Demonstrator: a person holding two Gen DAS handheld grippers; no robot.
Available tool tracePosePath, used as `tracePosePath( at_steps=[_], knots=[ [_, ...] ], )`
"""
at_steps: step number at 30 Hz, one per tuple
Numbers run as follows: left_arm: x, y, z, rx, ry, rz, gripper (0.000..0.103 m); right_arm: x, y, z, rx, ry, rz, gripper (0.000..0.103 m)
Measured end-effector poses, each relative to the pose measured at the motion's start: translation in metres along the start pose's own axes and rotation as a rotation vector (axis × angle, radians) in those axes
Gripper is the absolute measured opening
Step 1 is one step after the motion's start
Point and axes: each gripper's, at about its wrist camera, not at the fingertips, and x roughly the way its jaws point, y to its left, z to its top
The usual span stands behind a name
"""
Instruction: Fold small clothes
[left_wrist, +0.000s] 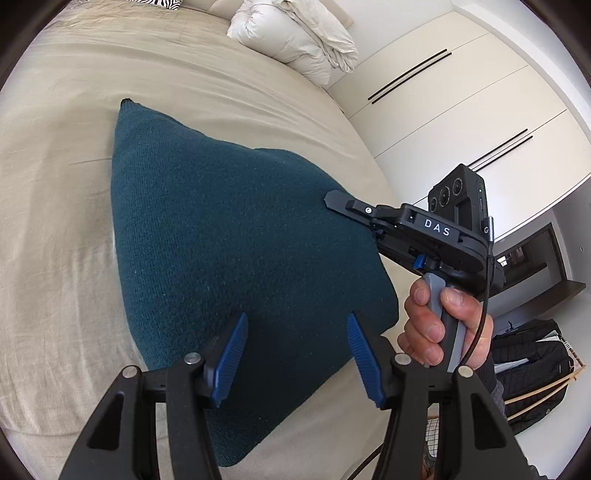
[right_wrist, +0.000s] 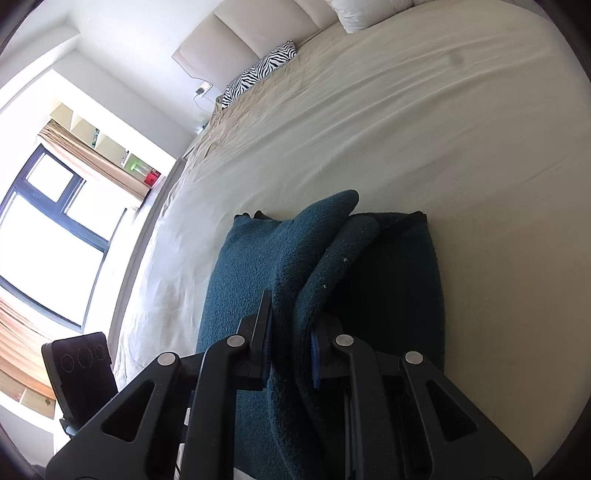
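Observation:
A dark teal knitted garment (left_wrist: 236, 236) lies folded on the beige bed sheet (left_wrist: 55, 229). My left gripper (left_wrist: 297, 356) is open and empty, its blue pads just above the garment's near edge. My right gripper (left_wrist: 332, 201) comes in from the right in the left wrist view, held by a hand, its tip on the garment's right edge. In the right wrist view the right gripper (right_wrist: 290, 345) is shut on a raised fold of the garment (right_wrist: 295, 258), lifting that edge off the sheet (right_wrist: 443, 129).
A white duvet (left_wrist: 295, 37) is piled at the head of the bed. White wardrobe doors (left_wrist: 461, 110) stand to the right. A zebra-striped pillow (right_wrist: 258, 70) lies by the headboard. A dark chair (right_wrist: 79, 365) and a window (right_wrist: 44, 229) are at the left.

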Motion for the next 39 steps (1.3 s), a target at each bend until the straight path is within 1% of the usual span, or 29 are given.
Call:
tracePosePath(
  at_steps=[2,4,5,7,9,11,12,13,14,16,17,18,20,21,22,23,24,25,26,27,29,30,31,34,39],
  knots=[
    [0.013,-0.003,0.0,0.005,0.028,0.007,0.06,-0.004,-0.023,-0.004,0.042,0.013,-0.035,0.014],
    [0.024,-0.003,-0.003,0.003,0.052,0.026,0.06,0.0,-0.053,-0.012,0.111,0.037,-0.061,0.014],
    [0.027,-0.003,-0.005,0.01,0.059,0.027,0.06,0.001,-0.066,-0.017,0.143,0.04,-0.054,0.014],
    [0.033,-0.004,-0.009,0.038,0.067,0.057,0.06,0.01,-0.085,-0.026,0.199,0.043,-0.018,0.014],
    [0.039,-0.002,-0.013,0.056,0.073,0.082,0.06,0.014,-0.088,-0.03,0.223,0.023,0.0,0.014],
    [0.044,0.004,-0.015,0.045,0.079,0.09,0.059,0.015,-0.084,-0.031,0.222,0.01,0.0,0.015],
    [0.045,0.003,-0.015,0.039,0.077,0.089,0.059,0.022,-0.08,-0.032,0.23,0.006,0.004,0.019],
    [0.045,0.004,-0.016,0.034,0.076,0.086,0.059,0.007,-0.086,-0.04,0.247,0.005,0.014,0.019],
    [0.044,0.005,-0.017,0.033,0.075,0.085,0.059,0.002,-0.087,-0.043,0.263,0.004,0.026,0.021],
    [0.042,0.005,-0.018,0.037,0.076,0.085,0.059,-0.01,-0.082,-0.052,0.269,0.001,0.064,0.033],
    [0.042,0.005,-0.017,0.036,0.076,0.085,0.059,-0.012,-0.075,-0.054,0.267,-0.002,0.083,0.05],
    [0.041,0.005,-0.016,0.036,0.076,0.085,0.059,-0.016,-0.071,-0.058,0.265,-0.012,0.097,0.058],
    [0.038,0.005,-0.019,0.044,0.074,0.089,0.06,-0.024,-0.063,-0.067,0.232,-0.014,0.118,0.058],
    [0.037,0.004,-0.021,0.049,0.075,0.091,0.06,-0.024,-0.058,-0.072,0.201,-0.001,0.109,0.058],
    [0.039,0.003,-0.021,0.056,0.077,0.096,0.059,-0.022,-0.051,-0.075,0.16,0.022,0.075,0.057],
    [0.039,-0.002,-0.023,0.063,0.079,0.102,0.059,-0.02,-0.045,-0.079,0.117,0.043,0.029,0.051],
    [0.04,-0.003,-0.025,0.069,0.081,0.107,0.059,-0.017,-0.041,-0.083,0.078,0.062,-0.019,0.034],
    [0.04,-0.004,-0.026,0.07,0.082,0.111,0.059,-0.015,-0.039,-0.086,0.058,0.075,-0.066,0.026],
    [0.041,-0.006,-0.027,0.068,0.083,0.11,0.059,-0.019,-0.044,-0.091,0.061,0.078,-0.091,0.017],
    [0.042,-0.009,-0.027,0.066,0.084,0.109,0.059,-0.021,-0.046,-0.092,0.076,0.069,-0.085,0.015],
    [0.041,-0.013,-0.029,0.073,0.091,0.108,0.06,-0.023,-0.048,-0.094,0.1,0.041,-0.08,0.013],
    [0.042,-0.016,-0.029,0.083,0.096,0.113,0.06,-0.031,-0.054,-0.097,0.111,0.031,-0.077,0.013],
    [0.045,-0.02,-0.03,0.097,0.101,0.12,0.06,-0.027,-0.054,-0.097,0.119,0.019,-0.072,0.013],
    [0.053,-0.023,-0.035,0.136,0.112,0.149,0.059,-0.031,-0.06,-0.106,0.15,-0.003,-0.063,0.012],
    [0.058,-0.018,-0.035,0.126,0.109,0.136,0.059,-0.027,-0.07,-0.12,0.216,-0.02,-0.02,0.011]
  ],
)
